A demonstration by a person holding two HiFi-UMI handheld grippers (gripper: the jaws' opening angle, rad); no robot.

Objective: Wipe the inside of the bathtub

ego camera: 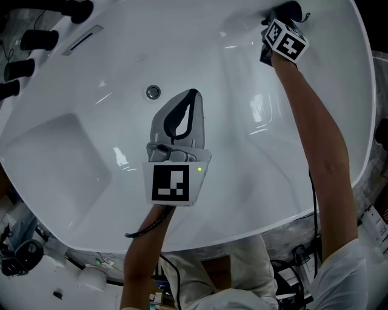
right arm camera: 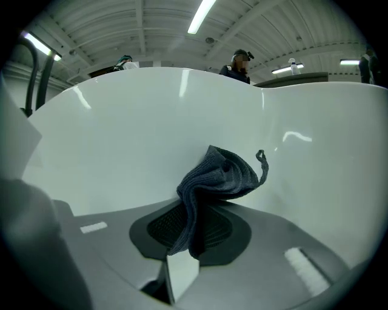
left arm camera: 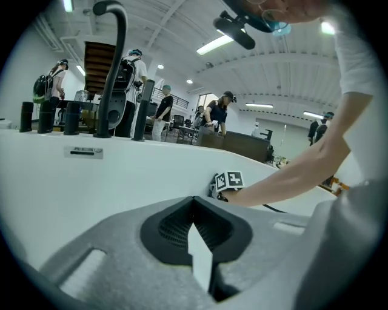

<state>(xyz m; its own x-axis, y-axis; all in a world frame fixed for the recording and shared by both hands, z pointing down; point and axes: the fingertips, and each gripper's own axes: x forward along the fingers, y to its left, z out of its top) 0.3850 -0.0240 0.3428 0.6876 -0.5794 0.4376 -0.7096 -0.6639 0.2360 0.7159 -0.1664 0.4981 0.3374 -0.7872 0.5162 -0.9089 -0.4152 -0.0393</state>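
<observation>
The white bathtub [ego camera: 91, 151] fills the head view, with its drain [ego camera: 153, 92] in the floor. My right gripper [ego camera: 280, 17] reaches to the far right wall of the tub and is shut on a dark grey cloth [right arm camera: 218, 175]. The cloth bunches out past the jaws and presses against the tub wall [right arm camera: 151, 133]. In the head view only a bit of the cloth [ego camera: 292, 8] shows beyond the marker cube [ego camera: 285, 40]. My left gripper [ego camera: 193, 94] hovers over the tub's middle, near the drain, shut with nothing in it. From the left gripper [left arm camera: 194, 201] view, the right one's cube [left arm camera: 229, 180] shows against the far wall.
Black faucet handles [ego camera: 37, 40] and an overflow slot [ego camera: 85, 40] sit at the tub's upper left rim. A black spout [left arm camera: 113, 60] rises above the rim. Several people [left arm camera: 217, 114] stand in the hall behind. Cables [ego camera: 148, 225] trail from the left gripper.
</observation>
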